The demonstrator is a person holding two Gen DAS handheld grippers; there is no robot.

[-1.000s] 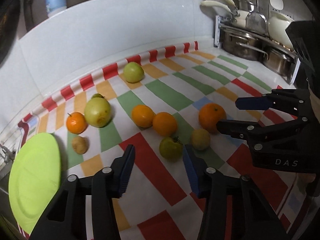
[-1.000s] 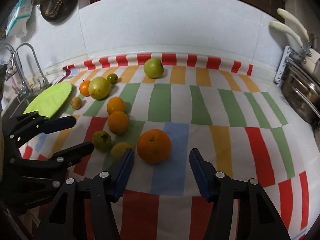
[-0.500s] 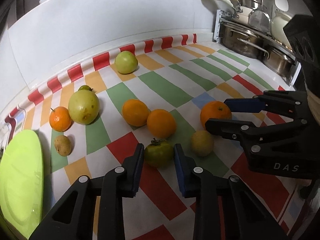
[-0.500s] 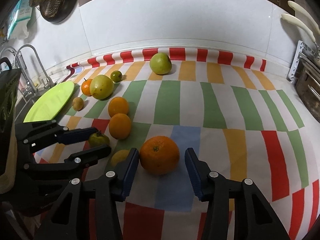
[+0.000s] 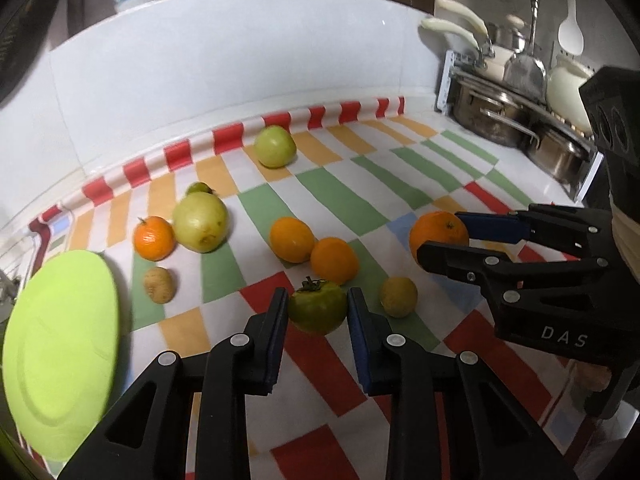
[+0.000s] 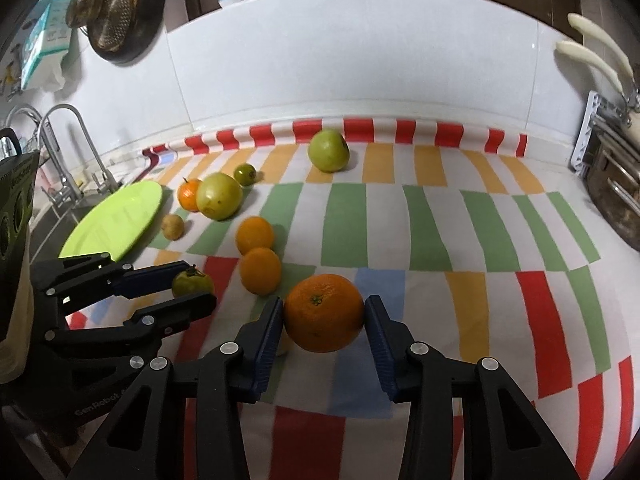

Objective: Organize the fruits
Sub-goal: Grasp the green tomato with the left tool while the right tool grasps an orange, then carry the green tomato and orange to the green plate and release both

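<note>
My left gripper [image 5: 318, 308] is shut on a small green persimmon [image 5: 318, 307] with a dry calyx, low over the striped cloth; it also shows in the right wrist view [image 6: 191, 283]. My right gripper [image 6: 324, 316] is shut on a large orange [image 6: 325, 312], which also shows in the left wrist view [image 5: 438, 233]. Loose fruits lie on the cloth: two oranges [image 5: 292, 239] [image 5: 334, 260], a small yellow fruit [image 5: 398, 296], a mandarin [image 5: 154, 238], a large pale green fruit [image 5: 201, 222], a green apple [image 5: 275, 147] and a small brown fruit [image 5: 159, 285].
A lime-green plate [image 5: 60, 352] lies at the cloth's left edge, beside a sink with taps [image 6: 60, 160]. Steel pots on a rack [image 5: 512, 120] stand at the back right. A white tiled wall [image 6: 360, 60] runs behind. The striped cloth [image 6: 480, 240] stretches to the right.
Both grippers moved forward and closed: the left onto the green persimmon, the right onto the large orange.
</note>
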